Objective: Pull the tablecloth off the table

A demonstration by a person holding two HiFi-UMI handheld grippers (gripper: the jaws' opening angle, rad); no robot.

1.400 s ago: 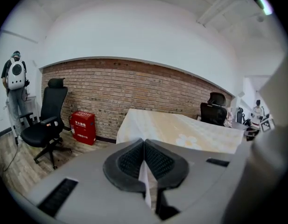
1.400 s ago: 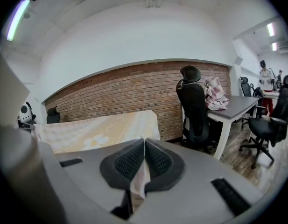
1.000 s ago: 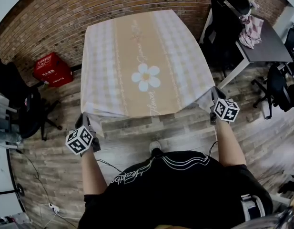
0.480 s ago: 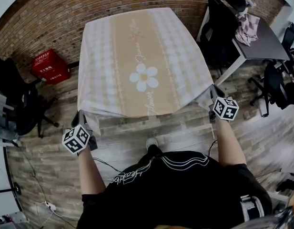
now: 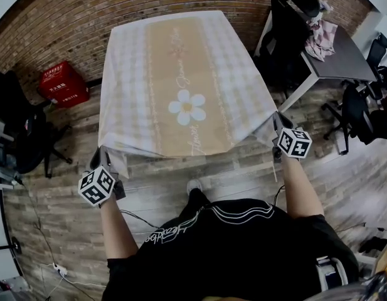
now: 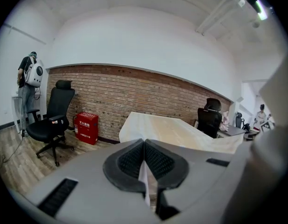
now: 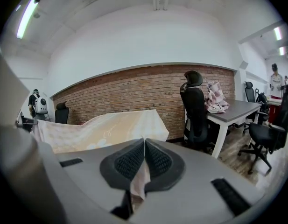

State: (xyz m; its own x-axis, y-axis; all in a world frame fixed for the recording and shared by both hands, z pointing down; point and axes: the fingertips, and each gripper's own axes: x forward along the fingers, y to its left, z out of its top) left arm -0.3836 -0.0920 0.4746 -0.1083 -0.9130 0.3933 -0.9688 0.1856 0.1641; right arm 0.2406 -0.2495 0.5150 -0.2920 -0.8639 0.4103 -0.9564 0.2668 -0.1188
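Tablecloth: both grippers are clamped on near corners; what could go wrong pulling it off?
The left gripper and right gripper each pinch only a thin corner of the tablecloth, so it may slip out. An uneven pull could drag the cloth against the black chair and snag.

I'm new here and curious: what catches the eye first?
A checked tablecloth with a white daisy print is spread out in the middle, before a brick wall. Its two near corners are clamped in the left tool and the right tool, each held by the person below. A red box sits on the floor at left.
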